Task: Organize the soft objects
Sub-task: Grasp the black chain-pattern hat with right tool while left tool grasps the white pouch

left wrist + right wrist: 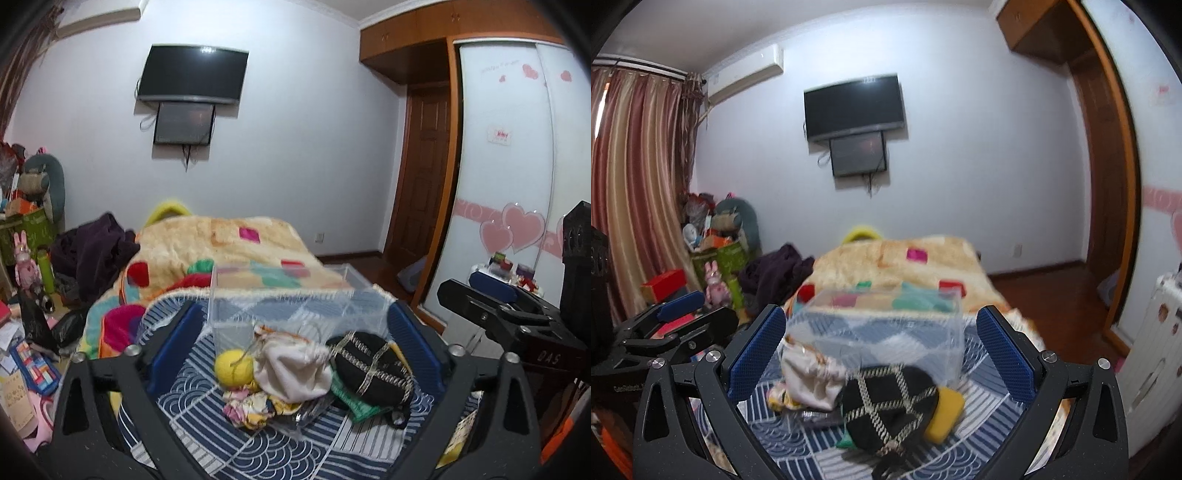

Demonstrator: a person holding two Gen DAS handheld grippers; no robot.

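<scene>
A pile of soft things lies on a blue patterned cloth [207, 435] on the bed: a yellow ball [233, 367], a white pouch [295, 373], a black hat with a gold diamond pattern [373, 369], floral fabric [251, 406] and something green [354, 404]. A clear plastic box [258, 299] stands just behind the pile. My left gripper [291, 332] is open and empty, hovering over the pile. My right gripper [881, 354] is open and empty too, above the black hat [890, 402], the white pouch [812, 376], a yellow item [947, 413] and the clear box [886, 328].
A patchwork blanket [221, 251] covers the bed beyond the box. Dark clothes [96, 247] and clutter [29, 258] fill the floor at left. A TV [192, 74] hangs on the far wall. A sliding wardrobe [509, 166] and a wooden door [424, 166] stand at right.
</scene>
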